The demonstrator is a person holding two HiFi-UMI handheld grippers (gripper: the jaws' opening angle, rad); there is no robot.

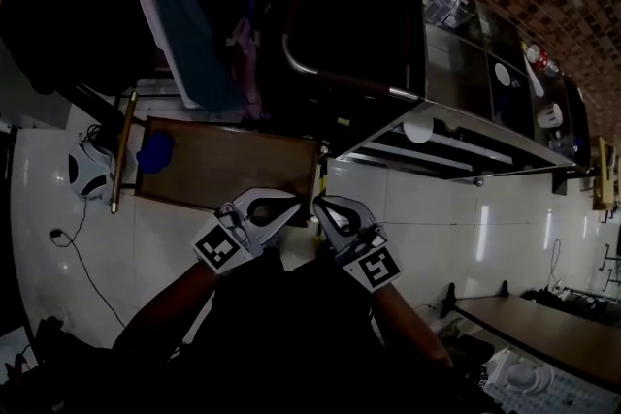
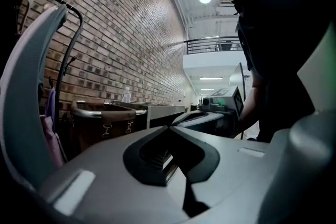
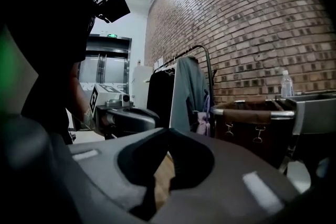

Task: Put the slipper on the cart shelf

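My left gripper (image 1: 289, 207) and right gripper (image 1: 324, 208) are held side by side, close to my body, over the near edge of a low wooden board (image 1: 233, 165). Both have their jaws closed tip to tip with nothing between them, as the left gripper (image 2: 169, 128) view and the right gripper (image 3: 168, 131) view show. A blue rounded thing (image 1: 155, 151), possibly the slipper, lies on the board's left end, apart from both grippers. The cart (image 1: 388, 92) stands beyond the board, with open shelves (image 1: 427, 155) on its right side.
A clothes rack with hanging garments (image 1: 184, 15) stands left of the cart. The cart carries a dark bag (image 1: 354, 24) and a water bottle (image 1: 448, 0). A white round object (image 1: 419, 130) sits under the cart top. Cables (image 1: 73, 247) trail over the white floor at left. A brick wall (image 3: 252, 18) is behind.
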